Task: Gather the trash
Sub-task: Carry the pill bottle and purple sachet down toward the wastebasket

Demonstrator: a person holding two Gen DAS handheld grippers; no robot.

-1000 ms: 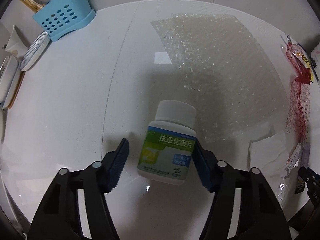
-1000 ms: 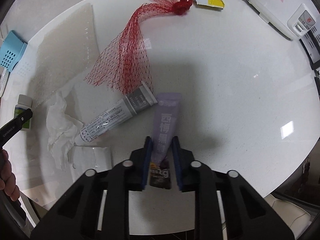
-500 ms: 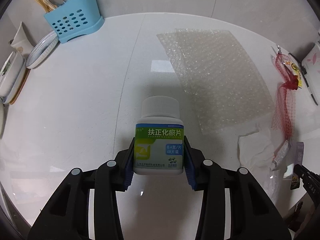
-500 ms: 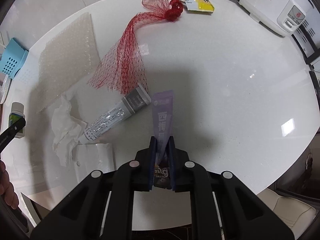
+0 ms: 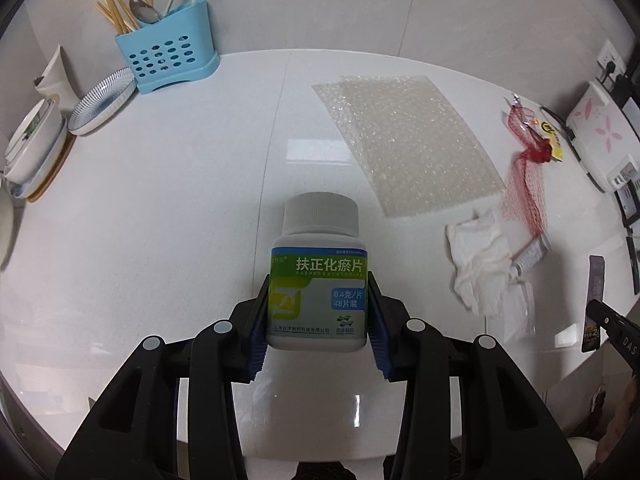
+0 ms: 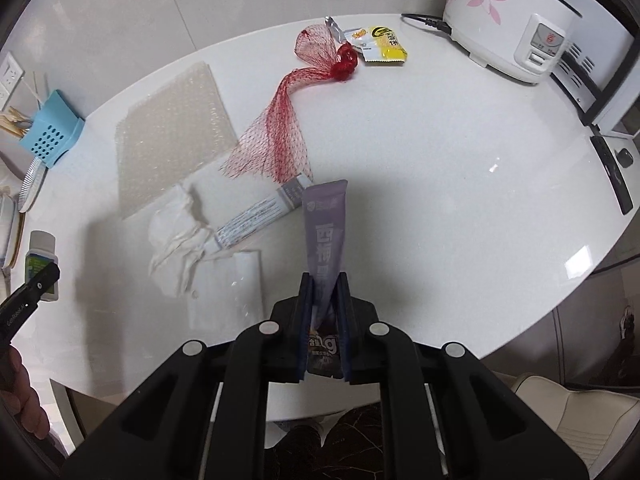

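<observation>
Left gripper (image 5: 318, 316) is clamped on the white plastic pill bottle with a green-and-blue label (image 5: 318, 284), blue pads pressing both sides of its body, cap pointing away, clear of the white round tabletop (image 5: 160, 200). The jaws have just been closing onto it. The label reads 扶正化瘀片, with 0.4克/片 and 48片装 beneath; the small maker's line at the bottom is too fine to make out.

Right gripper (image 6: 324, 320) is pinched almost together on the purple stick-shaped sachet (image 6: 325, 224), which stands up out of the jaws, its dark lower end partly hidden between the pads. Large pale characters run down it, but only a big "g" near the bottom is legible.

Taking the red mesh net bag (image 6: 280, 136) as the landmark: the flat sheet of clear bubble wrap (image 6: 172, 132) lies just left of it, the grey-and-white squeezed tube (image 6: 260, 212) sticks out from under its near edge, and a crumpled white tissue (image 6: 176, 240) sits at the tube's left end, with a flat clear plastic wrapper (image 6: 228, 284) nearer the camera. A yellow-and-white snack packet (image 6: 380, 44) touches the bag's knotted far end; its print is unreadable.
</observation>
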